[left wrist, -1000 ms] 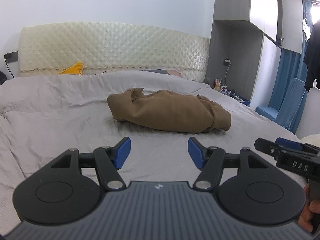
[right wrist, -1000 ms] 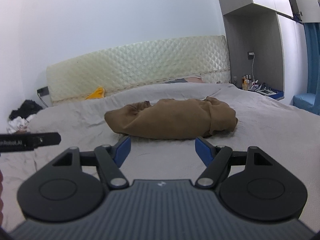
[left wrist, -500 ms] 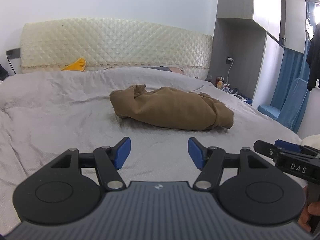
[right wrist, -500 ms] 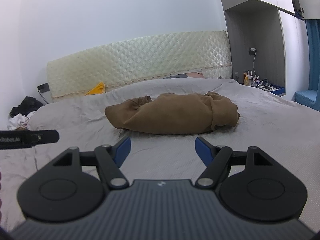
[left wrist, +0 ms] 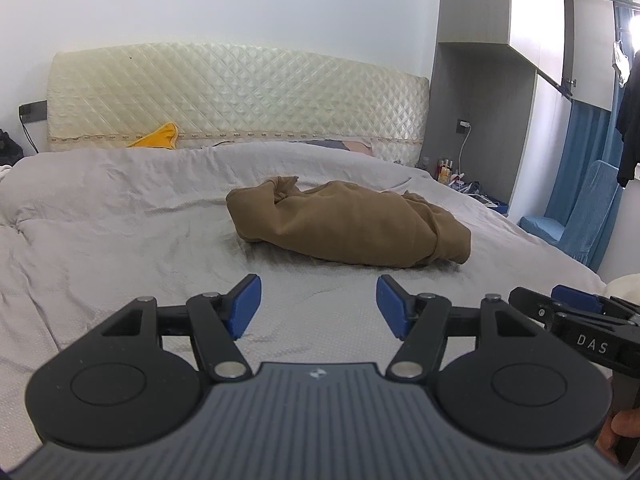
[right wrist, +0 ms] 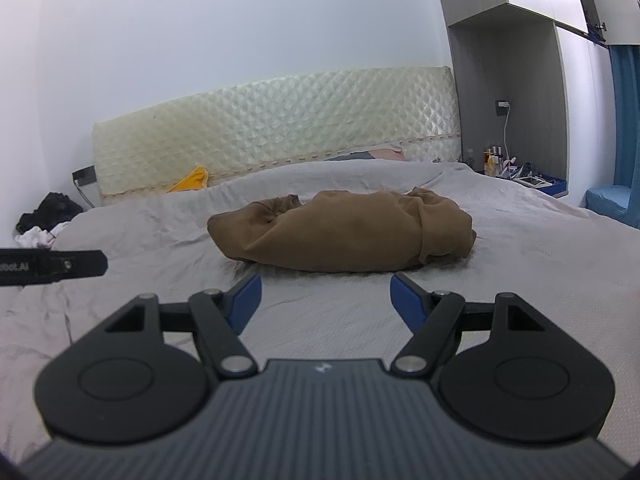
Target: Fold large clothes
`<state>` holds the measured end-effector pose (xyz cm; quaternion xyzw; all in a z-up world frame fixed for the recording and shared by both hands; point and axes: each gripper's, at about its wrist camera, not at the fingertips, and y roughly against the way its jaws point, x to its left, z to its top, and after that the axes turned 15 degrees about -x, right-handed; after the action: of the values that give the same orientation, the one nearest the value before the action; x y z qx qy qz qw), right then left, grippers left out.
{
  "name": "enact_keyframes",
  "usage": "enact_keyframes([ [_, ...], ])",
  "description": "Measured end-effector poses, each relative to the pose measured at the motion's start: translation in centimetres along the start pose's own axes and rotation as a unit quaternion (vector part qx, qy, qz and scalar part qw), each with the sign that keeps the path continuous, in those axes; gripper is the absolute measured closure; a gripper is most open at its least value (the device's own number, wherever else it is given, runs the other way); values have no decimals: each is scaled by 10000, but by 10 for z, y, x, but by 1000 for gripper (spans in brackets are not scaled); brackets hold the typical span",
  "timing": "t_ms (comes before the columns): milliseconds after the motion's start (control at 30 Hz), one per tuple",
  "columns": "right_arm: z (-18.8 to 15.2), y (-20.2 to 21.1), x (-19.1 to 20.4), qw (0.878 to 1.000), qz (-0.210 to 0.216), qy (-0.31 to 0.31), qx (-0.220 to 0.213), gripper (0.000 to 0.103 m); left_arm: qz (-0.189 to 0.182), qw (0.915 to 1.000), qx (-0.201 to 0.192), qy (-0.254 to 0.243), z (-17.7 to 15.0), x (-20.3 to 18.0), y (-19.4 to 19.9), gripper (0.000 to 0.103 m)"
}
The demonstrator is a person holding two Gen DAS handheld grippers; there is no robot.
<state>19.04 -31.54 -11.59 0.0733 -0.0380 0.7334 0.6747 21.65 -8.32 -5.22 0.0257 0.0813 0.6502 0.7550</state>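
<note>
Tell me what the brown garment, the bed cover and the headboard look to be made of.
Brown garment: soft matte cloth, perhaps a knit; it slumps in rounded folds without shine.
Bed cover: grey woven fabric, likely cotton; fine dotted texture and sharp creases show.
Headboard: cream padded panel with a glossy skin, possibly faux leather or plastic film; diamond quilting catches the light.
</note>
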Motion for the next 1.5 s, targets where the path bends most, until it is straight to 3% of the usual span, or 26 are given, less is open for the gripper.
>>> enact_keyframes([
  [167, -1, 1, 4, 9999, -59, 94, -25, 29, -24, 9998, 52, 207, 3, 5, 0, 10],
  [333, -2, 2, 8, 9998, -116, 145, -62, 29, 14, 10000, 45, 54, 7, 5, 3, 1],
  [567, -3, 6, 11, 9997, -125, 182, -108, 29, 84, 9999, 56, -44, 10, 5, 6, 0],
  [767, -3, 10, 10, 9994, -221, 148, -201, 0, 121, 9999, 33, -34, 10, 8, 7, 0],
  [1500, -4, 6, 15, 9989, -344, 284, -123, 0, 244, 9997, 47, 64, 11, 14, 7, 0],
])
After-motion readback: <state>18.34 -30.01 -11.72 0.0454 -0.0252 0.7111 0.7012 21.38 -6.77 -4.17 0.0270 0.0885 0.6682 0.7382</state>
